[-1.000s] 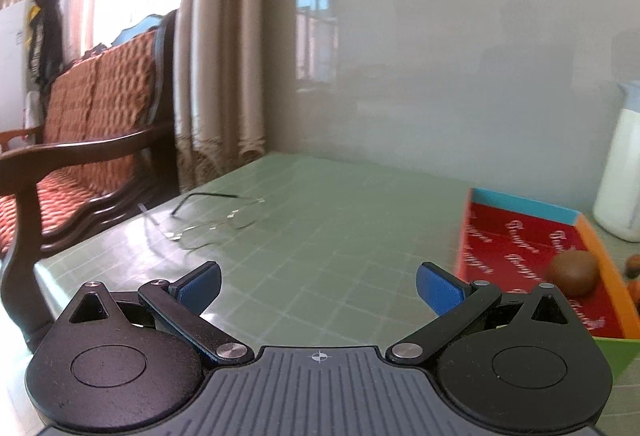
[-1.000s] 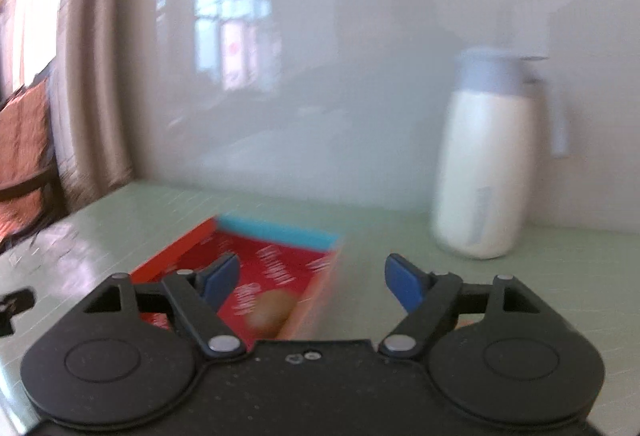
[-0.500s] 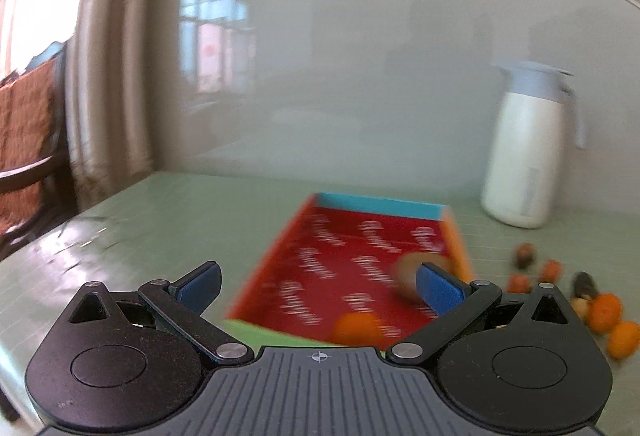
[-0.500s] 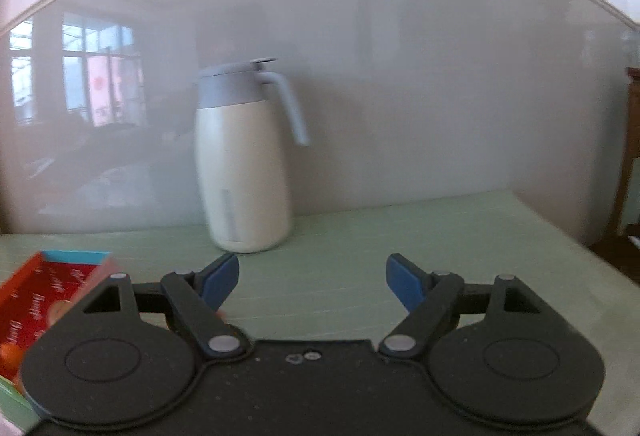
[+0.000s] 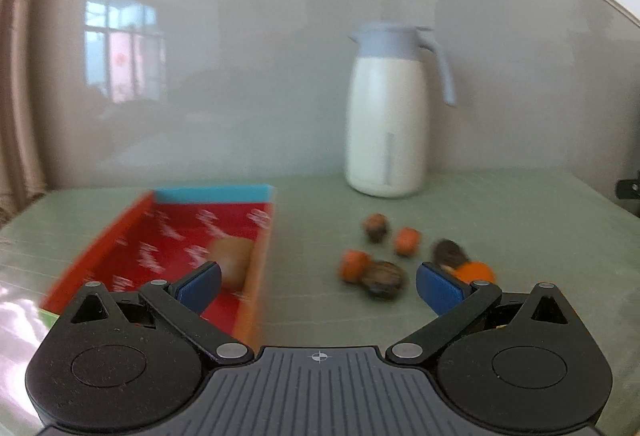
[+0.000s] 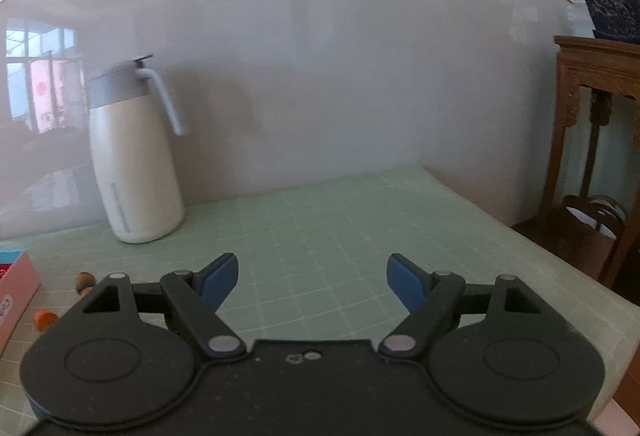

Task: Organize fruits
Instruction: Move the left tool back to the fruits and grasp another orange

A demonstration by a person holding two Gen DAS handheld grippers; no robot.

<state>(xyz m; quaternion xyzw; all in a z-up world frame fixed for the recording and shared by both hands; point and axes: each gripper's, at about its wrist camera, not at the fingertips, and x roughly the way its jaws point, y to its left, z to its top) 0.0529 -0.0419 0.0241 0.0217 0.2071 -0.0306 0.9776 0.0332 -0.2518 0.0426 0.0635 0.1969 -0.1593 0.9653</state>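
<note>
Fruits (image 5: pixel 384 256) lie loose on the bench (image 5: pixel 500 228) beside my red tray (image 5: pixel 168 236), one brown fruit (image 5: pixel 232 260) inside, while my left gripper (image 5: pixel 318 286) and right gripper (image 6: pixel 312 282) hang spread, empty.

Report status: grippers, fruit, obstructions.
Left hand-held gripper open, empty; right hand-held gripper open, empty. One brown fruit in tray; loose fruit beside it. Jug behind, clear.

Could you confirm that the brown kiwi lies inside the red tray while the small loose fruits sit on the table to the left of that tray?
Not quite: in the left wrist view the small loose fruits lie to the right of the red tray, not left. The kiwi is inside the tray.
</note>
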